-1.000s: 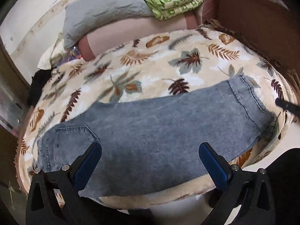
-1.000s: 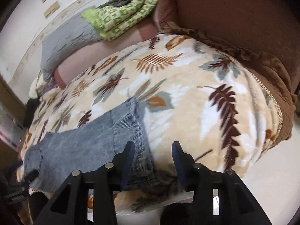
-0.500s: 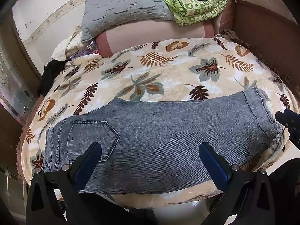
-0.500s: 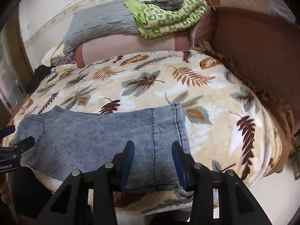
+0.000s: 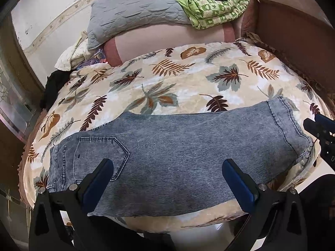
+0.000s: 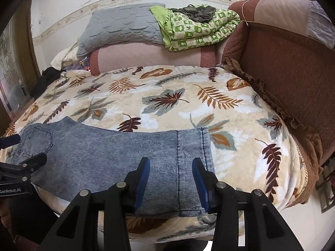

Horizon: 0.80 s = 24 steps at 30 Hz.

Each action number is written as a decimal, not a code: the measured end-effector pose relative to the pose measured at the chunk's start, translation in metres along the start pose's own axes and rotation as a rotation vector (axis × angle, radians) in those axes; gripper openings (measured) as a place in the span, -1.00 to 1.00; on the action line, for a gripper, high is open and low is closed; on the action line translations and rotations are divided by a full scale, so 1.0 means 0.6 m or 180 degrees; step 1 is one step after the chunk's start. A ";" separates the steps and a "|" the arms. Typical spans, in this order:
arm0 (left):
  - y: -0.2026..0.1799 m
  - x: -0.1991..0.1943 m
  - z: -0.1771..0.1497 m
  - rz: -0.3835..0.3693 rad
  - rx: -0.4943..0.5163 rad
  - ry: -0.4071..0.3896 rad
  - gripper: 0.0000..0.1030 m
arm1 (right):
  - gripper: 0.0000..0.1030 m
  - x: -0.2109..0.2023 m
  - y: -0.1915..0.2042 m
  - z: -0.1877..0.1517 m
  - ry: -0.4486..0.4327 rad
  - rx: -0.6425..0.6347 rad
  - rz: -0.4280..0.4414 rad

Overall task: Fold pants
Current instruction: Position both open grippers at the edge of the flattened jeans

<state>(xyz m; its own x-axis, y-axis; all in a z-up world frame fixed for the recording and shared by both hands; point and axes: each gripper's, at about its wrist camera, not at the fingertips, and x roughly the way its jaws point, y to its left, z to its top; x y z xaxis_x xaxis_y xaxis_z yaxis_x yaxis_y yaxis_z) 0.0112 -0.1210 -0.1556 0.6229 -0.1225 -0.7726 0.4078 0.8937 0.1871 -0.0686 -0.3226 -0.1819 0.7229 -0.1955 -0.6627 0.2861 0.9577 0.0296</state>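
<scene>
One bed (image 6: pixel 240 113), spread with a leaf-print blanket (image 5: pixel 188 83), carries everything here. Along its far edge a grey pillow (image 6: pixel 121 29) and a folded green quilt (image 6: pixel 201 29) sit on a pink bolster, and a brown padded board (image 6: pixel 289 67) runs down its right side.

The pants (image 5: pixel 178 152), pale blue denim, lie flat along the near edge of the bed, waistband and back pocket (image 5: pixel 100 154) toward the near left corner, hems (image 6: pixel 192 146) toward the right. They look already laid leg over leg into a single long strip, so the lengthwise fold seems done; the crosswise folds, hem to waist, appear still to come.

The left gripper (image 5: pixel 167 179) hovers over the waist end with its fingers spread wide, nothing between them. The right gripper (image 6: pixel 170 177) hangs over the hem end, its fingers partly apart and straddling the seam near the cuff; they seem to be above the cloth and not pinching it. Neither tool grips the denim at this point, so the next fold likely starts with a grasp at the hem or the waist.
</scene>
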 end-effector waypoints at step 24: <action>0.000 -0.002 -0.002 -0.0015 0.0001 0.0016 1.00 | -0.09 -0.013 0.015 0.009 -0.0103 -0.0102 -0.0030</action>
<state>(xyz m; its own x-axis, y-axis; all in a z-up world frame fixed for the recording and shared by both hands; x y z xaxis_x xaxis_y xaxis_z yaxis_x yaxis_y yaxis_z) 0.0099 -0.1203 -0.1554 0.6176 -0.1245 -0.7766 0.4110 0.8929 0.1837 -0.0683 -0.3139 -0.1726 0.7405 -0.2106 -0.6382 0.2731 0.9620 -0.0007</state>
